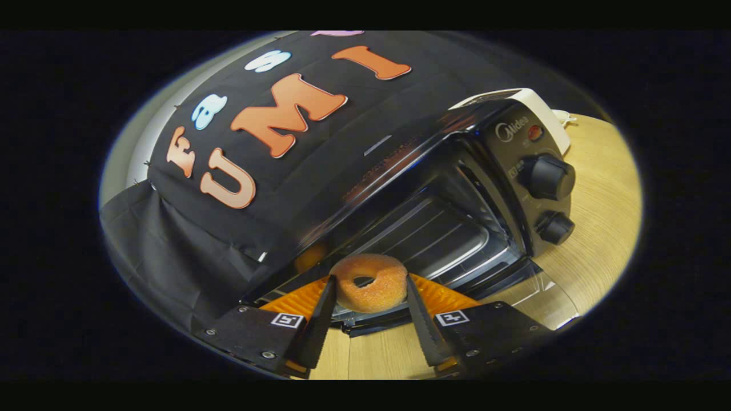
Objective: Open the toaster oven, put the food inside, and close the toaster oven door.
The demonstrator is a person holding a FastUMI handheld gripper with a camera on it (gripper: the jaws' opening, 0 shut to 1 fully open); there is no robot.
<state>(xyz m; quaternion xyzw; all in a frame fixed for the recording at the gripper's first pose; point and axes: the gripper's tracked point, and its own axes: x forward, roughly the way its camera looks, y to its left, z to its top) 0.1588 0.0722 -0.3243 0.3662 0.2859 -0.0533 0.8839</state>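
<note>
step in hand, by judgement: second of three, carrying the food into the open toaster oven (434,188). gripper (368,285) clamped on a sugared ring doughnut (370,282), one finger pressed to each flank, doughnut held on edge with its hole facing the camera. doughnut positioned just ahead of the oven mouth, above the lowered glass door (531,285), not yet inside the cavity. door lying open and nearly flat over the wooden table (599,188), its front edge just beyond the fingertips. wire rack (434,234) visible inside, bars running across the cavity, apparently bare. orange patch beneath the doughnut and fingers: likely a reflection or a plate, cannot tell which. control panel with two knobs (551,177) bounding the opening on one side; black cloth wall (228,228) close against the oven on the other side and draped partly over its top. next move, as judged: advance straight along the finger line, over the door, into the cavity; lower onto the rack; spread the fingers only once the doughnut rests on the bars. clearances: opening wider than the doughnut but low, so upper frame edge and rack front both worth watching; gripper body wider than the fingers, so side walls and door hinges likely limits on depth. open table beside the knob panel offering room for withdrawal before door closing.
</note>
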